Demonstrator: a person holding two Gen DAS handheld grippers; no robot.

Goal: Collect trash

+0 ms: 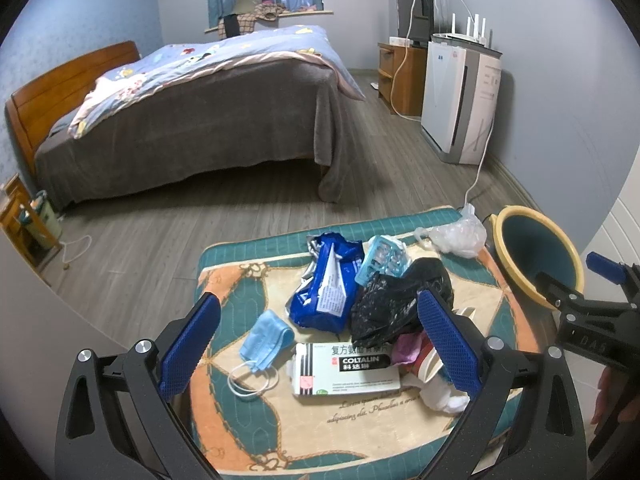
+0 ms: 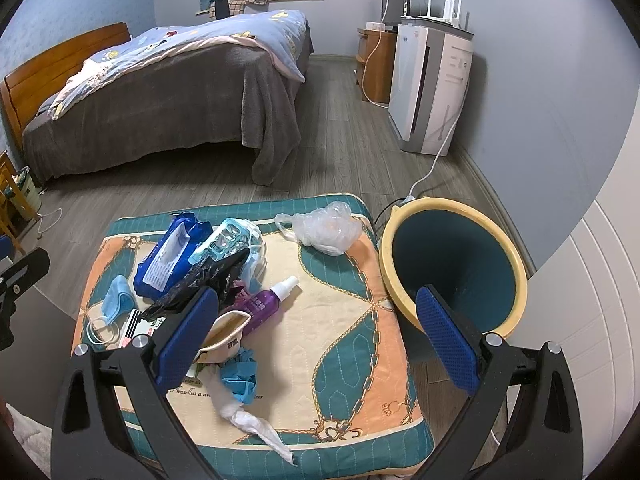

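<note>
A big bed point(image 1: 192, 112) is seen behind the bench point(image 2: 360, 344). Trash is piled there: blue pack point(image 1: 324, 284), black bag point(image 1: 396, 300), pill box point(image 1: 346, 370), mask point(image 1: 266, 338). Both tools, left tool point(image 1: 320, 348) and right tool point(image 2: 316, 340), are held wide open, with nothing gripped

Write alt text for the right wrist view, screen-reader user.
Open right tongs hover above a patterned cushion strewn with trash: a purple spray bottle, a black plastic bag, a blue wipes pack, a clear plastic bag and a crumpled tissue. An empty bin, yellow-rimmed, stands beside the cushion's right edge; a bed fills the background.
</note>
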